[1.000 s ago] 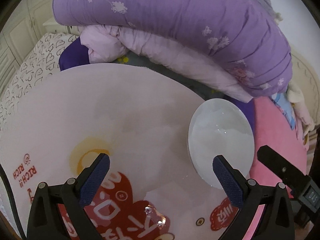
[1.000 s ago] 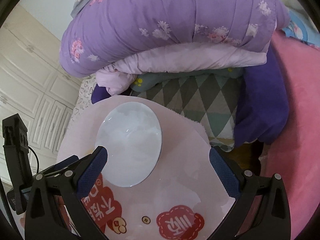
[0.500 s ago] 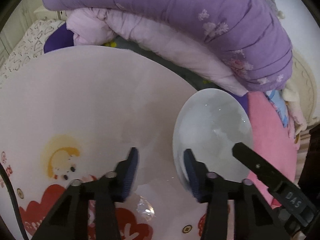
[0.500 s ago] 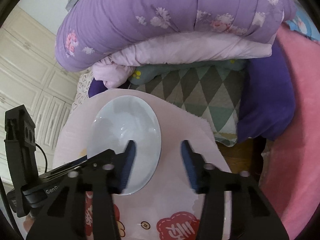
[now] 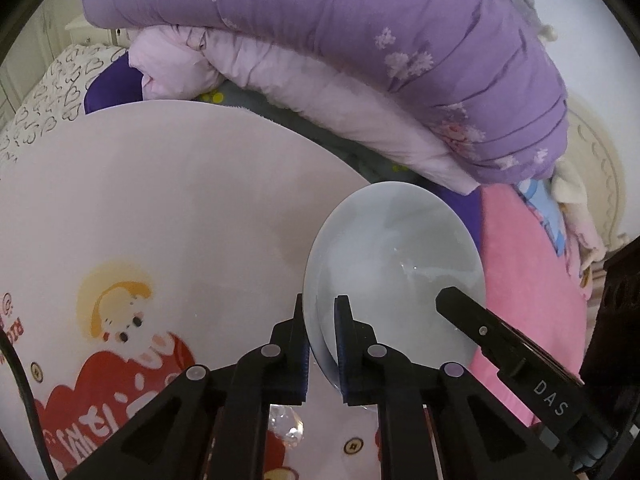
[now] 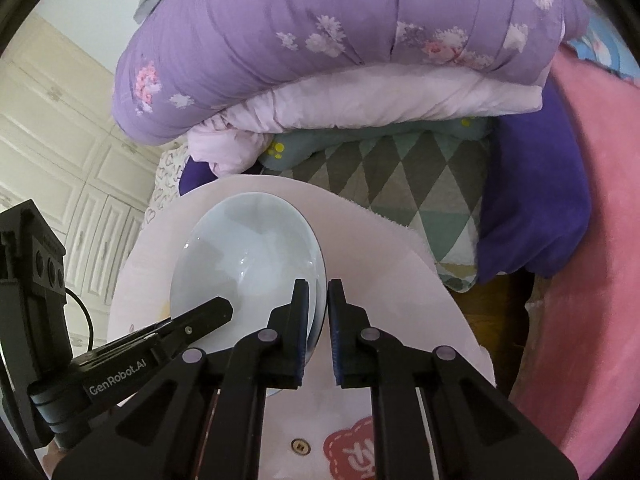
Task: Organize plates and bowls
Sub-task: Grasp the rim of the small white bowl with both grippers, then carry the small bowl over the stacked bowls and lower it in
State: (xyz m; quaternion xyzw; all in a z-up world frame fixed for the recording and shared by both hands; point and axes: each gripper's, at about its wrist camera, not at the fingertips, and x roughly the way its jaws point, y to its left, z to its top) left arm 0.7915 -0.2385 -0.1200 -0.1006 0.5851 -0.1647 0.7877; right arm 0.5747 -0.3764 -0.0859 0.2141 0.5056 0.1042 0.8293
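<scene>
A pale blue-white bowl [image 5: 392, 264] sits on the round pink table [image 5: 180, 200] near its right edge. My left gripper [image 5: 320, 320] is shut on the bowl's left rim, one finger inside and one outside. My right gripper [image 6: 318, 308] is shut on the right rim of the same bowl [image 6: 248, 256]. Each gripper shows in the other's view: the right one as a black finger [image 5: 480, 328] over the bowl, the left one at the lower left [image 6: 160, 340]. No other plates or bowls are visible.
The table [image 6: 380, 264] has a red cartoon print at its near side [image 5: 112, 380]. A folded purple quilt [image 5: 360, 40] is piled behind it. A pink blanket [image 5: 528, 288] lies to the right and a diamond-pattern cushion [image 6: 400, 176] beyond the table edge.
Both grippers moved in toward the bowl and closed from wide open onto its opposite rims. The bowl looks tilted or lifted slightly compared with before.
</scene>
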